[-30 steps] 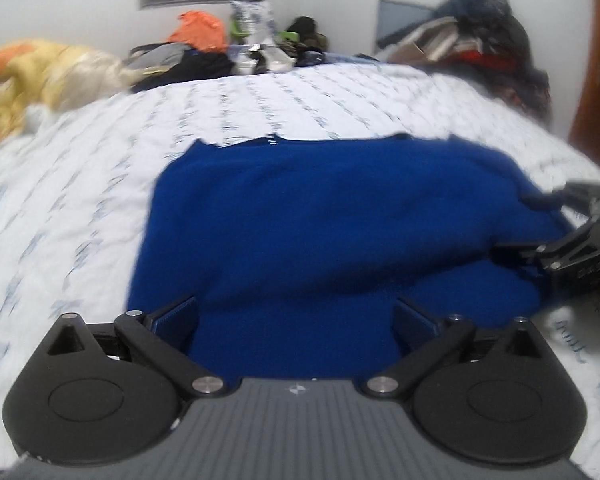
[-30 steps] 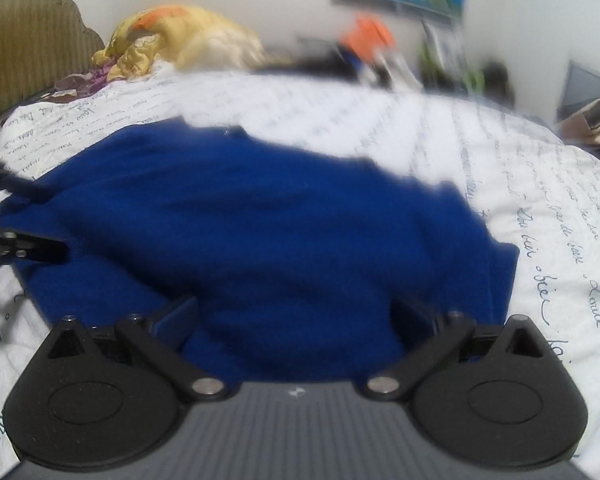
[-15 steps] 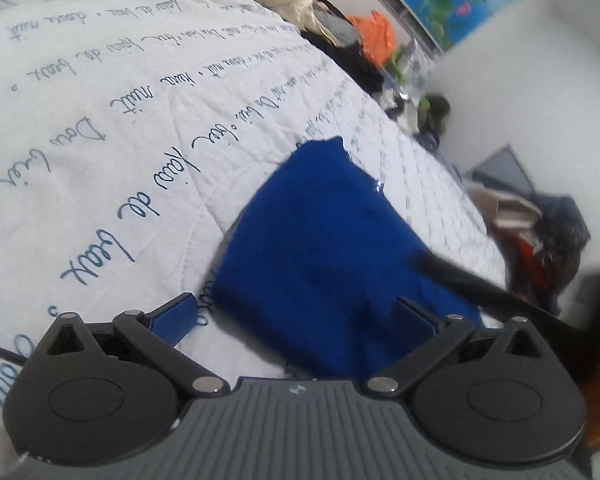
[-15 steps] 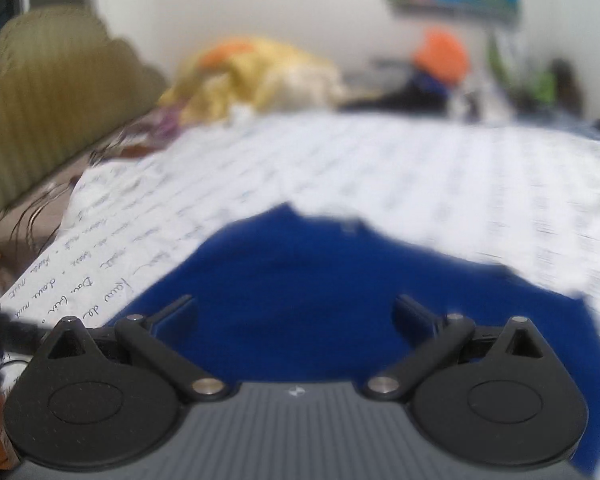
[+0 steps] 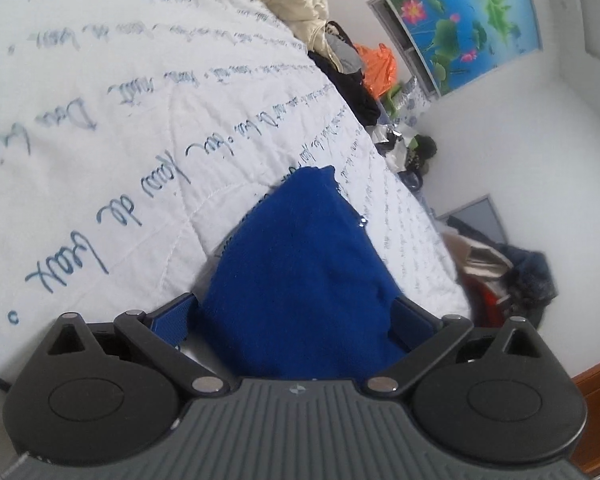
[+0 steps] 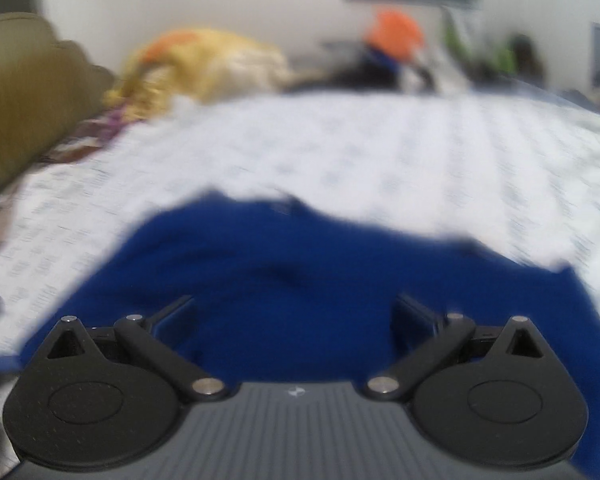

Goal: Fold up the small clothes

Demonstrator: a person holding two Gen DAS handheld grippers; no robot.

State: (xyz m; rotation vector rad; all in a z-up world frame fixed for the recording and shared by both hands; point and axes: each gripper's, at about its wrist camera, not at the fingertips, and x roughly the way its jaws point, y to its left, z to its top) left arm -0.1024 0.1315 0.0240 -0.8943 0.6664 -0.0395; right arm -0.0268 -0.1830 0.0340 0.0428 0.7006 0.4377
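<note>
Blue garment [image 5: 300, 272] lies lengthwise straight ahead of the left gripper [image 5: 294, 320], jaws wide and just closing slightly around its near end; right gripper [image 6: 294, 316] spread wide, empty.

Left wrist view, rolled sideways, looks low and close along the blue garment [image 5: 300, 280] across the white bedspread [image 5: 120, 120] toward the far wall; right wrist view, level and blurred, faces the same garment [image 6: 300, 280], bedspread [image 6: 340, 152] and wall.
</note>
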